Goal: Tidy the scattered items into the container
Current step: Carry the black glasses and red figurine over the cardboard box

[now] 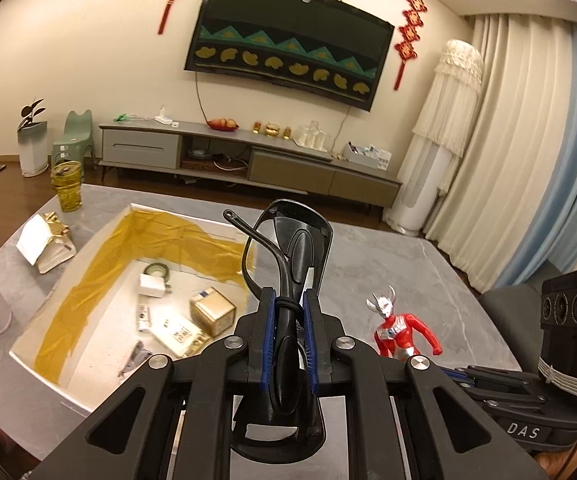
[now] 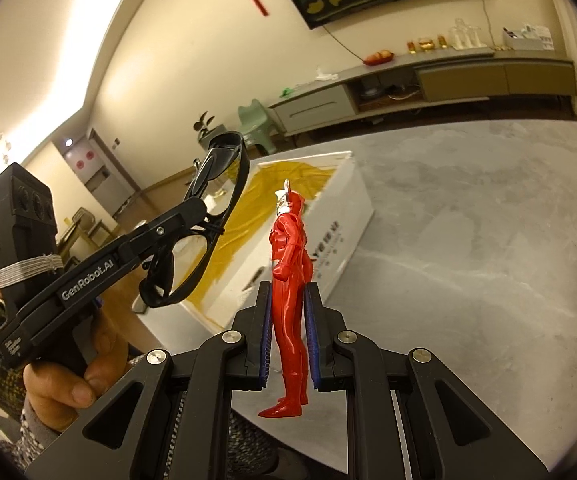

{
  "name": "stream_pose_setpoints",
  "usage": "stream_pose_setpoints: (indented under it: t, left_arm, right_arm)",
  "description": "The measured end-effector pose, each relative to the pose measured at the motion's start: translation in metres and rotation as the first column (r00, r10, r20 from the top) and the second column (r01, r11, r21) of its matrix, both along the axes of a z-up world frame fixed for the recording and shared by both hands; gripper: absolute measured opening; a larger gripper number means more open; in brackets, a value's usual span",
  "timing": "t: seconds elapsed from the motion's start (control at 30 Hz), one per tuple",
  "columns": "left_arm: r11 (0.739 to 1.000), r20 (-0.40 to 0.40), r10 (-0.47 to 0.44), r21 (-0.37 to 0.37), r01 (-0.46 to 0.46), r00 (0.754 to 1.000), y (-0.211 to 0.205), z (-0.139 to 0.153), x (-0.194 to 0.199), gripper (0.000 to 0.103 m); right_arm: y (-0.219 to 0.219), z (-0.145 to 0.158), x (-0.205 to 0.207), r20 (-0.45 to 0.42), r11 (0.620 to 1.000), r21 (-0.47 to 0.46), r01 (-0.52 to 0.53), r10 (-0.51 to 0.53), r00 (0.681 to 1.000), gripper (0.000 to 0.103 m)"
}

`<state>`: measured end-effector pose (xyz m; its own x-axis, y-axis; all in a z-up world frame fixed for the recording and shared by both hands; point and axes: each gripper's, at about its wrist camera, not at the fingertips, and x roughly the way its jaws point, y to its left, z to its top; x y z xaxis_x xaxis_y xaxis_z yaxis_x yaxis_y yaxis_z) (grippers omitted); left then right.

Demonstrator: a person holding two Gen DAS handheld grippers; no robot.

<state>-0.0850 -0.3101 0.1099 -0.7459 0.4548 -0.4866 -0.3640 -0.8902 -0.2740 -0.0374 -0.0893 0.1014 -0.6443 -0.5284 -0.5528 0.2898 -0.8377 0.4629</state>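
My left claw (image 1: 288, 312) is clamped on a pair of black sunglasses (image 1: 288, 240), holding them folded and raised above the grey worktop (image 1: 408, 272), just beside the open white box (image 1: 100, 280) lined with yellow tape. Small cartons and a charger already lie inside that box. My right claw (image 2: 287, 312) has its blue pads pressed against a red toy figure (image 2: 288, 280), which stands upright between them, its feet close to the worktop edge.
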Motion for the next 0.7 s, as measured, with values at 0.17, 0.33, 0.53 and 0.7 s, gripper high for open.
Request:
stream_pose_setpoints:
  t: [0.17,0.33,0.53,0.7]
  left_arm:
    - [0.998,-0.012,0.043,0.038,-0.042,0.999,-0.029,0.005,-0.003,0.014]
    - [0.994,-0.011,0.081,0.07,-0.08,0.997,-0.057,0.005,-0.008,0.014]
    - [0.989,-0.006,0.115,0.098,-0.114,0.993,-0.084,0.001,-0.013,0.014]
    - [0.984,0.005,0.141,0.113,-0.14,0.99,-0.106,-0.004,-0.019,0.014]
  right_arm:
    - [-0.017,0.013,0.0,-0.02,1.0,0.015,-0.023,0.024,1.0,0.015]
    - [-0.033,0.02,-0.005,-0.03,0.999,0.027,-0.043,0.043,0.999,0.015]
    - [-0.053,0.024,-0.014,-0.029,0.997,0.043,-0.069,0.07,0.997,0.015]
    - [-0.073,0.03,-0.026,-0.035,0.994,0.058,-0.093,0.096,0.995,0.015]
